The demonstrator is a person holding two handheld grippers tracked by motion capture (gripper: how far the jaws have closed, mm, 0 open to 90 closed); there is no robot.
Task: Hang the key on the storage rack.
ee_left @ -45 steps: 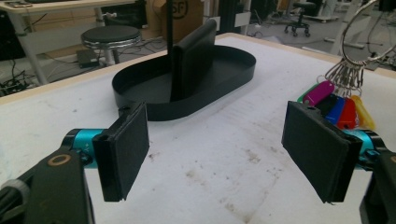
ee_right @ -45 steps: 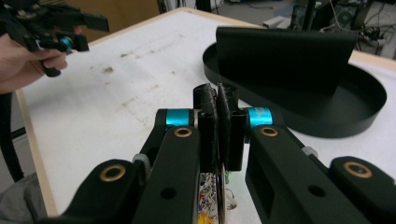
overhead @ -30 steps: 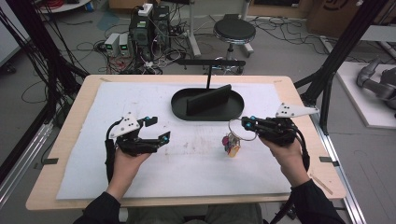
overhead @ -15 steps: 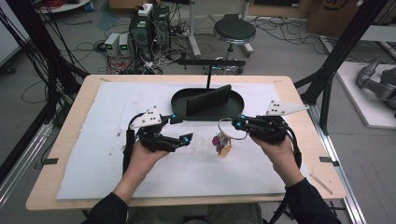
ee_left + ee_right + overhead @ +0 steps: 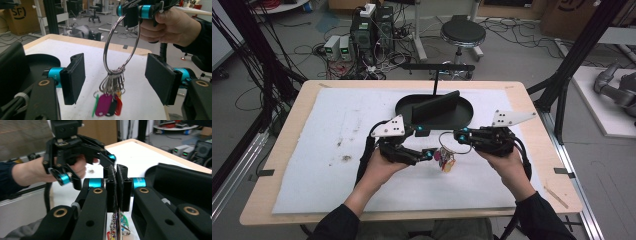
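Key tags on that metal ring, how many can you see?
4: a green tag, a magenta tag, a dark tag and a red tag, bunched together under the ring, left to right in the left gripper view. More may hide behind.

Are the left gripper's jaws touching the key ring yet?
Apart. In the left gripper view the key ring hangs from the right gripper, and the left gripper stands open with clear gaps on both sides.

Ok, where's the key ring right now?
In the high view the key ring hangs mid-table from the right gripper, between the left gripper's open jaws, before the black tray.
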